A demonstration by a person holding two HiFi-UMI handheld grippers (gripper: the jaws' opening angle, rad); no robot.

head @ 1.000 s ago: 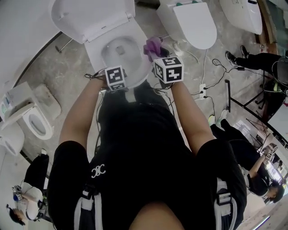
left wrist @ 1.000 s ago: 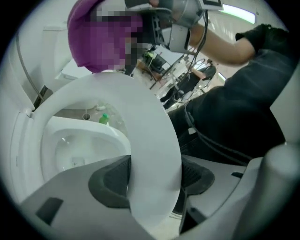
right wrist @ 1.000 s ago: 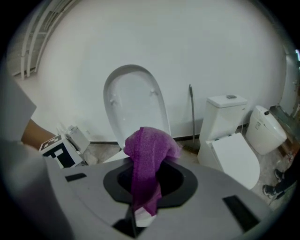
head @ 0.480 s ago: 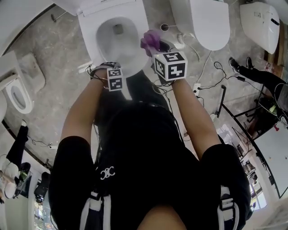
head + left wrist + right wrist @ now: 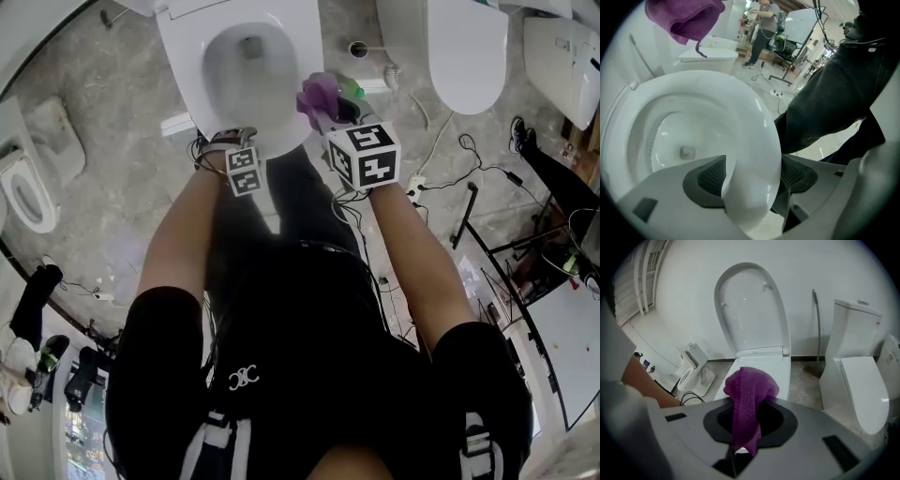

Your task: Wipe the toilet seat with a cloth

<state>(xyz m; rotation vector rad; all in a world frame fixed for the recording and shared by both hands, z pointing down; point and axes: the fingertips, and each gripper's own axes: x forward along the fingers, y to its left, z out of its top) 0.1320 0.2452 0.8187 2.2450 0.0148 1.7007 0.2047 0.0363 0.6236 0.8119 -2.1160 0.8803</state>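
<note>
A white toilet with its lid raised fills the top of the head view, and its seat ring circles the bowl. My left gripper hangs at the front of the ring. In the left gripper view the jaws straddle the front edge of the seat. They have just been opening, and I cannot tell if the pads touch it. My right gripper hovers over the seat's right side, shut on a purple cloth that drapes down between the jaws. The cloth also shows in the left gripper view.
A second toilet stands close on the right and a third farther right. A small toilet sits at the left. Cables and a black frame lie on the floor at the right. The person's legs stand just before the bowl.
Both grippers have come down toward the toilet. The left one has reached the seat's front edge. The right one still carries the cloth, now nearer the seat's right side.
</note>
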